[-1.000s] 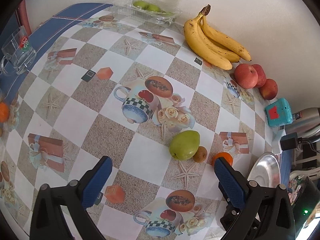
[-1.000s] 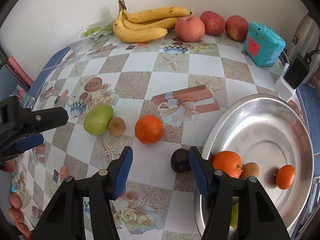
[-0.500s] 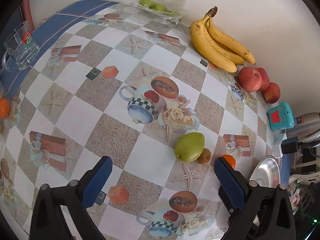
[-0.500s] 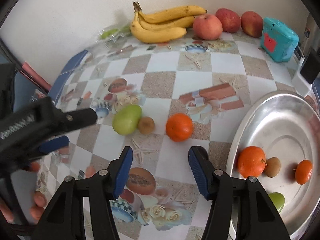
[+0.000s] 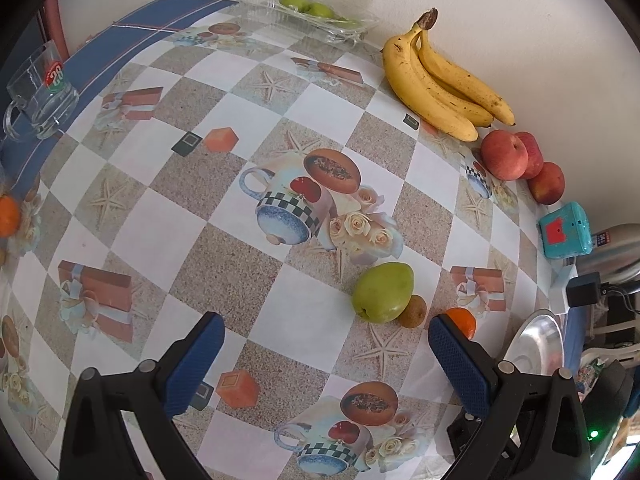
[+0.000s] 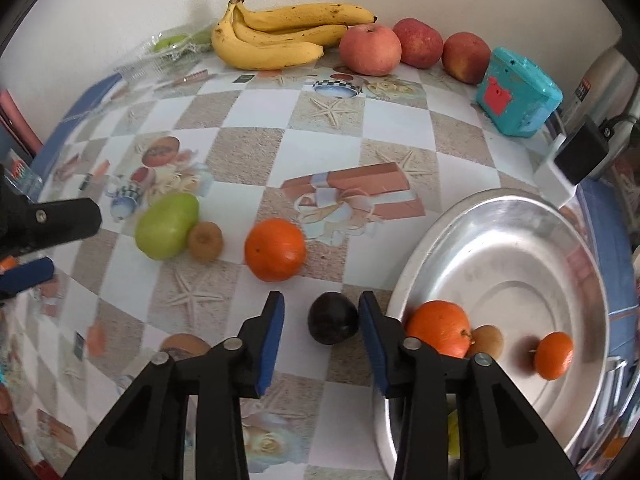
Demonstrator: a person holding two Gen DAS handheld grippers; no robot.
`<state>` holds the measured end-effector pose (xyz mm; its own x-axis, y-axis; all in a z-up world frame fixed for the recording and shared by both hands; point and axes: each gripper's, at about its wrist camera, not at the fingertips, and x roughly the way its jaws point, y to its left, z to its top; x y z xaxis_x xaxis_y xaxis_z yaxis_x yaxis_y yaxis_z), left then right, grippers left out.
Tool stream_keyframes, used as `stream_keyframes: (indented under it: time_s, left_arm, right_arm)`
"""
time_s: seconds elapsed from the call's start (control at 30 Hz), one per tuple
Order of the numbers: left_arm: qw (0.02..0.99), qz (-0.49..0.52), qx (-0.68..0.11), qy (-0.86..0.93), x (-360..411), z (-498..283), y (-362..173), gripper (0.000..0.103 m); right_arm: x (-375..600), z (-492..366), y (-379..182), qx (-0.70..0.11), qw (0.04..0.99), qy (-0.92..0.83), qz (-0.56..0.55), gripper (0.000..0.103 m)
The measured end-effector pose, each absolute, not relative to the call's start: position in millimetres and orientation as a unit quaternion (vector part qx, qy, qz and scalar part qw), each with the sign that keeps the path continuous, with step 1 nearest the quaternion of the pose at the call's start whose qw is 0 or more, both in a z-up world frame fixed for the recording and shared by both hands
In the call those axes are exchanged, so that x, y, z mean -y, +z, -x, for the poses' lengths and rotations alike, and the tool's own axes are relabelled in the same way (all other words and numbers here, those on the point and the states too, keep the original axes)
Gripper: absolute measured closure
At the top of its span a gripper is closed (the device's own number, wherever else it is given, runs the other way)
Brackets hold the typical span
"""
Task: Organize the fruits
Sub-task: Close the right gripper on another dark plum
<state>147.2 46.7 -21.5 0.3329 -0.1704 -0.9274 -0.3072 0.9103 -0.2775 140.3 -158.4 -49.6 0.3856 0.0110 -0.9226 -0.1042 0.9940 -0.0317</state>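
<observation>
A dark plum (image 6: 333, 324) lies on the patterned tablecloth between the fingers of my open right gripper (image 6: 322, 314), beside a metal bowl (image 6: 520, 240). The bowl holds an orange (image 6: 439, 328), a kiwi (image 6: 486, 340) and a small mandarin (image 6: 554, 354). An orange (image 6: 275, 255), a kiwi (image 6: 205, 241) and a green pear (image 6: 167, 226) lie further out. My left gripper (image 5: 326, 334) is open and empty, above the table short of the pear (image 5: 383, 292), kiwi (image 5: 413, 311) and orange (image 5: 462, 320).
Bananas (image 6: 280, 36) and three red apples (image 6: 370, 50) lie along the back wall. A teal box (image 6: 518, 94), a charger (image 6: 576, 156) and a steel flask (image 6: 608, 80) stand at the right. A glass mug (image 5: 42, 92) and a clear tray of green fruit (image 5: 316, 14) are at the far left.
My right gripper swung away to the left, then came back low with the plum between its fingers. The left gripper pulled back a little; the fruit looks farther off.
</observation>
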Motion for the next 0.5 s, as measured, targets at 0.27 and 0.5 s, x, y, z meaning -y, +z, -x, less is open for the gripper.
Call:
stream_keyframes:
  time_s: [0.27,0.5]
  left_arm:
    - [0.79,0.206,-0.576,0.043,-46,-147,-22,0.0]
    - [0.788,0.208,-0.578,0.043,-47,-148,-23,0.0]
  right_arm:
    - [141,-137,-57,-0.549,0.824,0.021,0.14,0.072]
    - [135,-135,-60,-0.541,0.82,0.015,0.186,0.075]
